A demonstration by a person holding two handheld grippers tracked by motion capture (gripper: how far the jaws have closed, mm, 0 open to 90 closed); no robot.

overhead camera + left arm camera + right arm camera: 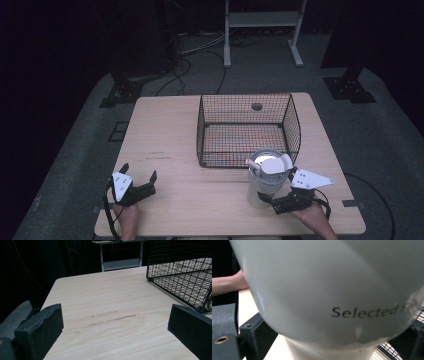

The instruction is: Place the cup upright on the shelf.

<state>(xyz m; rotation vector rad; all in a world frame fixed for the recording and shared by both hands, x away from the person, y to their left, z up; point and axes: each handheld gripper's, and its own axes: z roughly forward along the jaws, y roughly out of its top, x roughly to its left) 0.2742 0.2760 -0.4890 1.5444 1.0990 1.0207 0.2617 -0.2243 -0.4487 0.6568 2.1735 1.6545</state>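
Note:
A white cylindrical container (266,178) with a metal rim and a partly peeled lid stands at the table's front right, just before the wire basket (240,145). My right gripper (277,187) has its jaws on either side of it and is shut on it. In the right gripper view the container's white wall (324,290), printed "Selected", sits between the jaws of the right gripper (332,340). My left gripper (139,172) rests open at the front left, holding nothing. In the left gripper view the left gripper (115,322) has bare wood between its jaws.
The black wire basket (180,277) stands empty on the far right half of the wooden table (165,135). A scuff mark (112,317) lies ahead of the left gripper. On the floor beyond are a white frame (262,20), cables (185,65) and black stand bases (350,87).

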